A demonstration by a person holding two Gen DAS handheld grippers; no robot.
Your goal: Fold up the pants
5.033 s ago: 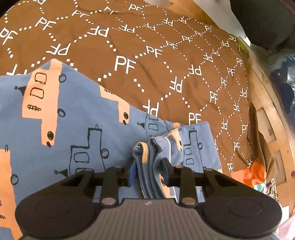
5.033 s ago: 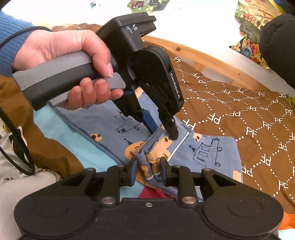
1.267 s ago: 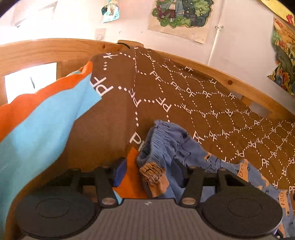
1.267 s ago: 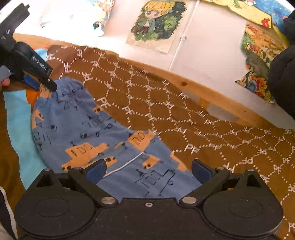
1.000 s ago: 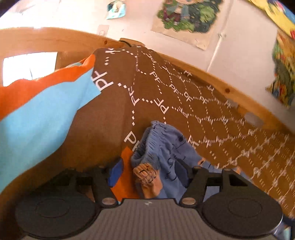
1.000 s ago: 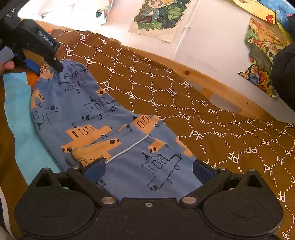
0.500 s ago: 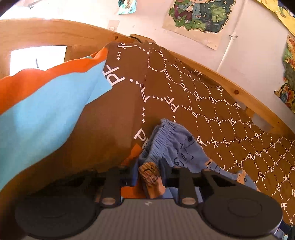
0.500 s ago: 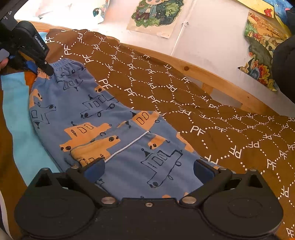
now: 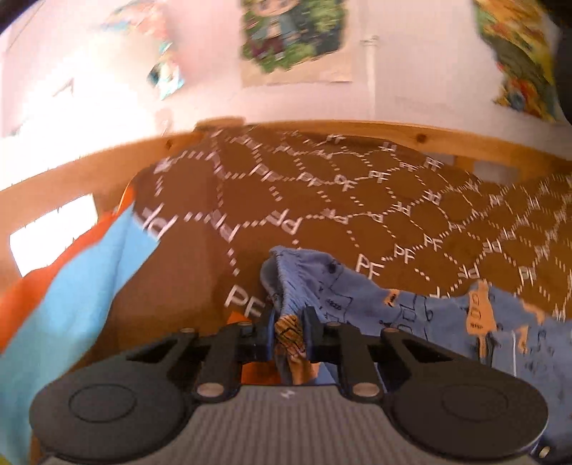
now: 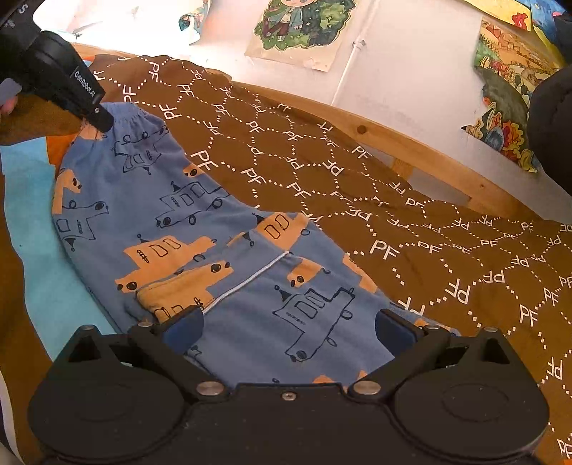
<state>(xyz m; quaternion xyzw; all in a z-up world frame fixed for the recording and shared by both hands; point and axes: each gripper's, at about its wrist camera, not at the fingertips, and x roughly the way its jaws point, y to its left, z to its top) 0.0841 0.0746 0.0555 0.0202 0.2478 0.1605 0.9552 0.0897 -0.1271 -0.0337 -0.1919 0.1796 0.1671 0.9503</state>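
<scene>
Closest to the right wrist camera, the right gripper (image 10: 289,331) hangs with its 2 jaws spread wide and nothing pinched, over the near end of the pants (image 10: 200,229). The blue pants, printed with orange vehicles, lie flat along the brown PF-patterned bedspread (image 10: 411,229), stretching away to the upper left. At their far, elasticated end the left gripper (image 9: 288,331) has just been closing and now clamps a bunched fold of waistband. Beyond it a wooden bed rail (image 10: 411,143) runs below a wall hung with posters (image 10: 296,32).
</scene>
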